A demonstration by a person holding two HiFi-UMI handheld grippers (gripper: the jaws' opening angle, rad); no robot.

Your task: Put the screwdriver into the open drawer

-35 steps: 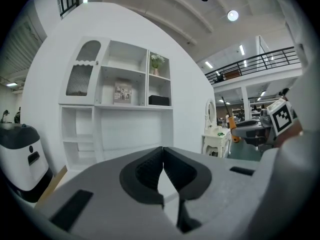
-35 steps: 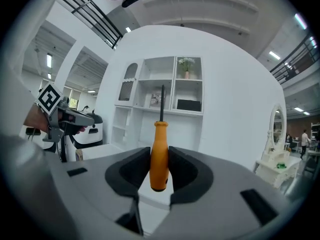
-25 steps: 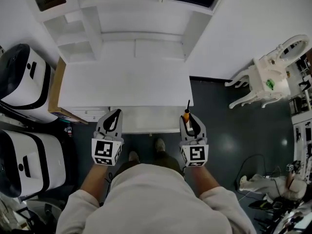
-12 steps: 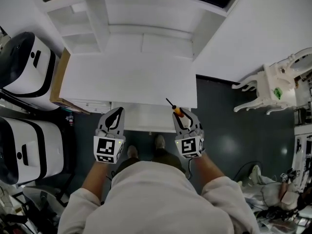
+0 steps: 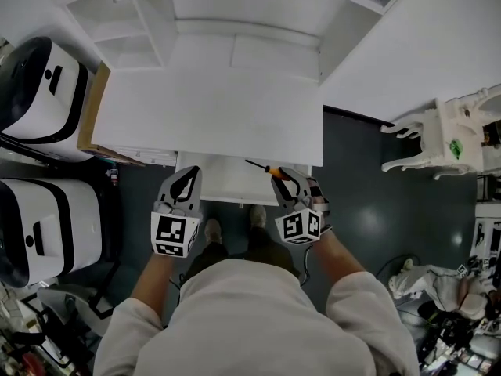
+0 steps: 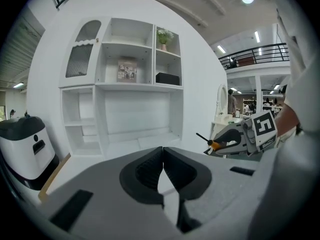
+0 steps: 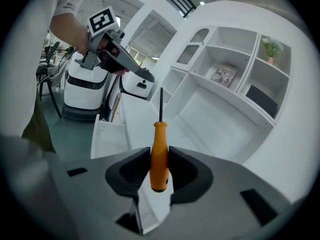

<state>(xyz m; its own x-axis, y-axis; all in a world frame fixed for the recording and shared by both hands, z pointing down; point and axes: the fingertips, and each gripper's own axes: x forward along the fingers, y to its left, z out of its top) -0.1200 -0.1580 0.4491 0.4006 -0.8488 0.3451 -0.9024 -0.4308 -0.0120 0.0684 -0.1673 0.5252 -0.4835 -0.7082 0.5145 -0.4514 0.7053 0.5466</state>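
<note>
The screwdriver has an orange handle and a thin dark shaft. My right gripper is shut on the handle, with the shaft slanting up and left over the open white drawer under the desk's front edge. In the right gripper view the handle stands clamped between the pads, and the drawer lies below and to the left. My left gripper hovers at the drawer's left end. Its jaws are shut with nothing held. The left gripper view also shows the right gripper with the screwdriver.
A white desk top lies above the drawer, backed by a white shelf unit. Two white and black machines stand at the left beside a brown board. White furniture stands on the dark floor at the right.
Both grippers have sunk toward the drawer. My right gripper has rolled, so the screwdriver shaft now points up and left instead of straight ahead.
</note>
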